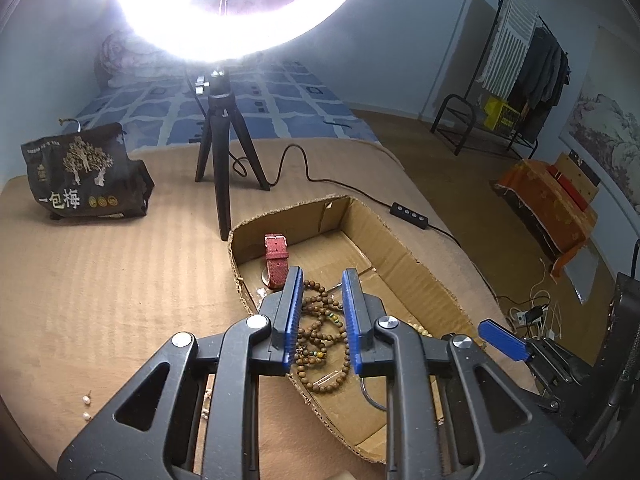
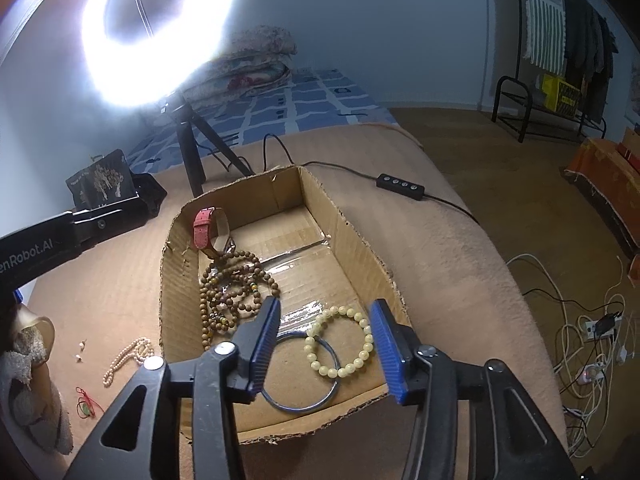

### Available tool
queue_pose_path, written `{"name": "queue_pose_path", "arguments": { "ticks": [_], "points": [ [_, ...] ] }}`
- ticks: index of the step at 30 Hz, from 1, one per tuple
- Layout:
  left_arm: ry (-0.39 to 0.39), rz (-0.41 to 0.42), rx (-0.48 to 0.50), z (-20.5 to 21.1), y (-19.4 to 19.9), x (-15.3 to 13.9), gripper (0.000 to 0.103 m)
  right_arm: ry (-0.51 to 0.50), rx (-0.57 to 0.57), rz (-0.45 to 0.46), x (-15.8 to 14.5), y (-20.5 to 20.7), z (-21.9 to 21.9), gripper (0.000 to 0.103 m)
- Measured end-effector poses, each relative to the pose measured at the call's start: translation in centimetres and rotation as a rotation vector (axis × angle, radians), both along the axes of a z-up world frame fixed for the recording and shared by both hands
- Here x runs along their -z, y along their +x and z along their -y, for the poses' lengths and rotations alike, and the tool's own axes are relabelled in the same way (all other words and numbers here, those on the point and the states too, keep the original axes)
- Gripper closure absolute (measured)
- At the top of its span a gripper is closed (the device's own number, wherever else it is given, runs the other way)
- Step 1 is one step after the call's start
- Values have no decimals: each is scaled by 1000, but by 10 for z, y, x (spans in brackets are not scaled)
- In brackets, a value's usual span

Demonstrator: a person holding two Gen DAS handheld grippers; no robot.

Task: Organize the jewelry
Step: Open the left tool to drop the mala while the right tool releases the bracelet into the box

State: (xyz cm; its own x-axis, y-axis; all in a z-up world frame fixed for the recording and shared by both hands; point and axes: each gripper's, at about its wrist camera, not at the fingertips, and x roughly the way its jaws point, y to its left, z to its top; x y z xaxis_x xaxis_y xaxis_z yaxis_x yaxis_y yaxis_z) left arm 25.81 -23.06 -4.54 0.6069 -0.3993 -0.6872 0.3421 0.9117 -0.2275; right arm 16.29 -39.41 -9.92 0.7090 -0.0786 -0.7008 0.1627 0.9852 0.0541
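Observation:
A shallow cardboard box point(image 1: 404, 264) point(image 2: 356, 240) lies on the tan blanket. In it are a red-strapped watch point(image 1: 277, 258) point(image 2: 204, 228), a long brown wooden bead string point(image 1: 320, 344) point(image 2: 232, 288), a pale yellow bead bracelet point(image 2: 340, 340) and a metal bangle point(image 2: 300, 372). My left gripper point(image 1: 320, 280) is open above the brown beads, holding nothing. My right gripper point(image 2: 324, 312) is open above the yellow bracelet and bangle, holding nothing. A pink pearl necklace point(image 2: 128, 356), small pearl earrings point(image 1: 86, 408) point(image 2: 80, 350) and a red cord point(image 2: 86, 402) lie on the blanket outside the box.
A ring light on a black tripod point(image 1: 218, 160) point(image 2: 192, 152) stands behind the box, its cable and remote point(image 1: 410, 213) point(image 2: 400, 186) trailing right. A dark snack bag point(image 1: 84, 172) sits at the far left. The bed's right edge drops to a floor with cables point(image 2: 592, 340).

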Motion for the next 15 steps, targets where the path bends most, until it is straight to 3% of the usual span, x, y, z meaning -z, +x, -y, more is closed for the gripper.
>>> {"name": "queue_pose_path", "arguments": {
  "ticks": [15],
  "points": [
    [8, 96, -16, -30, -33, -45, 84, -32, -6, 60, -33, -21, -12, 46]
  ]
}}
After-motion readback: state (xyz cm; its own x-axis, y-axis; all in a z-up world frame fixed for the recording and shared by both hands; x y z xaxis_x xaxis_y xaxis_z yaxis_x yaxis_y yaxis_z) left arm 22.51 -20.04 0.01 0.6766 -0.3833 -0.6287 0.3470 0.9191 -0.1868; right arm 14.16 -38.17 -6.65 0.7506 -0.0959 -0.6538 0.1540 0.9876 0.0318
